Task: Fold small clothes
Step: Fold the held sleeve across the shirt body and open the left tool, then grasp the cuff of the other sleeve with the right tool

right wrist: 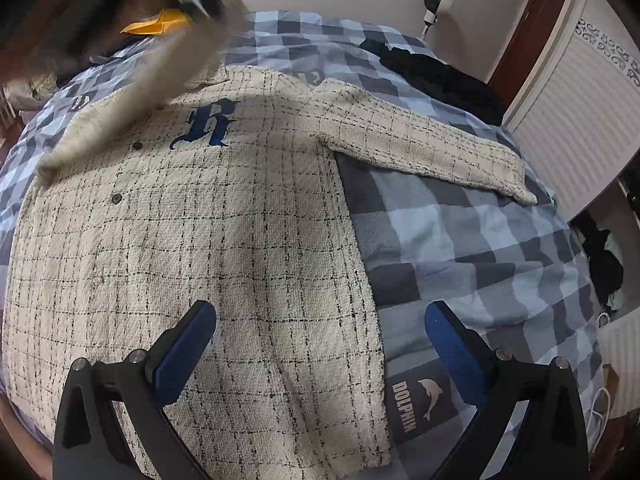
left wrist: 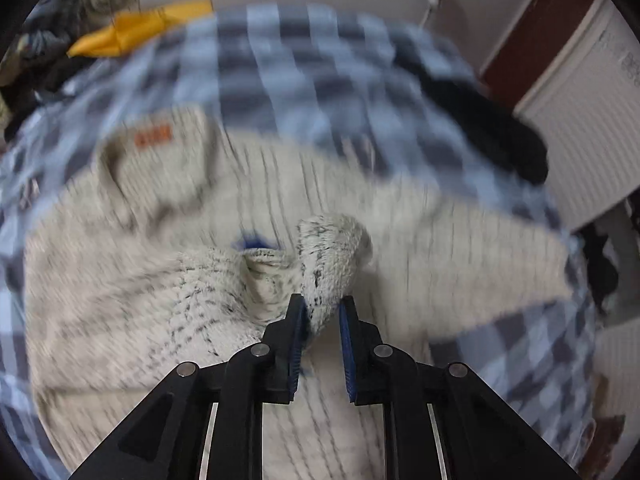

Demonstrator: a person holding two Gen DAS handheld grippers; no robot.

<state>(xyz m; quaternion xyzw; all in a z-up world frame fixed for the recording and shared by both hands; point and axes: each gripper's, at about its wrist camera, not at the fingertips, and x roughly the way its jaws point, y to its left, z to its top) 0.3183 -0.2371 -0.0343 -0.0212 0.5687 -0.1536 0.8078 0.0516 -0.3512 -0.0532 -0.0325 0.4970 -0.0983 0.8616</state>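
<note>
A cream tweed shirt with a thin black check and a blue gothic letter on the chest lies spread, front up, on a bed covered in a blue, grey and white checked duvet. The left claw pinches a bunched fold of the shirt's left sleeve between its blue pads, holding it lifted over the shirt body, presumably to carry it inward for the first fold. The right claw hovers spread wide above the shirt's lower right edge, gripping nothing, likely ready to steady the cloth. The right sleeve lies stretched out flat on the duvet, not yet folded. A black garment and a yellow cloth lie further up the bed, well apart from the shirt.
</note>
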